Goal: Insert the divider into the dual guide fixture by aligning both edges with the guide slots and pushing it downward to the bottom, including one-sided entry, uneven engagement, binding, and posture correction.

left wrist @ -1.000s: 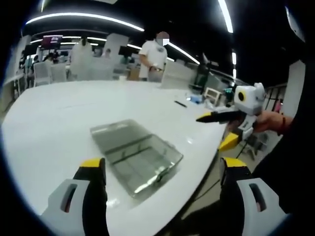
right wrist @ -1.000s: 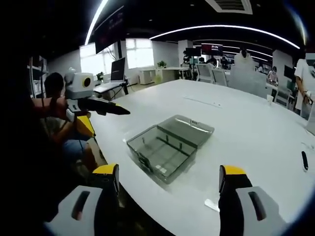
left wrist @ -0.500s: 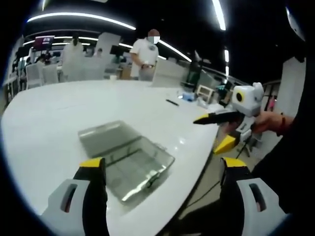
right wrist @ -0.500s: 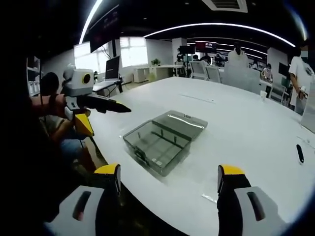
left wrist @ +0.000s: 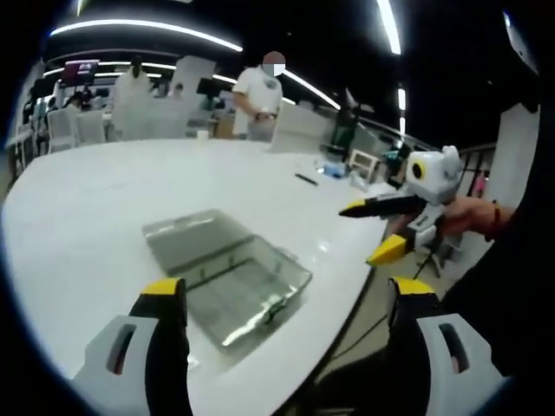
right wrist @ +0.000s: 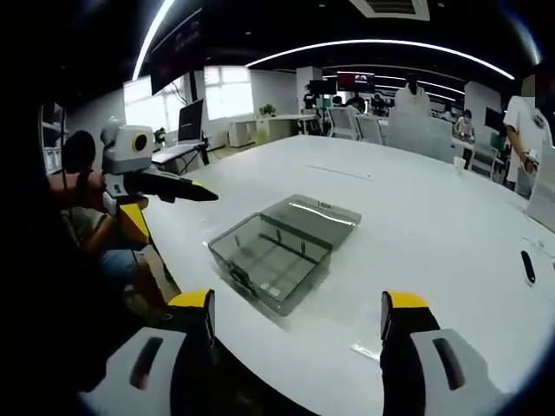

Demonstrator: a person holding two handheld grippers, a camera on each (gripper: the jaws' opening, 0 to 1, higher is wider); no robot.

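Note:
A clear grey plastic box (left wrist: 227, 276) lies on the white table (left wrist: 104, 199) with its lid folded open flat beside it. Thin ribs run along its inside walls; I cannot make out a separate divider. My left gripper (left wrist: 286, 299) hovers open and empty just short of the box. The right gripper (left wrist: 373, 230) enters from the right, off the table's edge, jaws apart. In the right gripper view the same box (right wrist: 276, 249) sits ahead of my open, empty right gripper (right wrist: 295, 305). The left gripper (right wrist: 178, 217) hangs open to the box's left.
A small pale flat piece (right wrist: 362, 350) lies near the table's front edge. A black pen (right wrist: 526, 265) rests at the far right, the pen (left wrist: 305, 179) also showing beyond the box. A person (left wrist: 258, 104) stands behind the table. The table's edge (left wrist: 347, 303) drops away close to the box.
Both views have shifted slightly with the hands. The box lies where it was, and both grippers stay open and empty near the table's edge.

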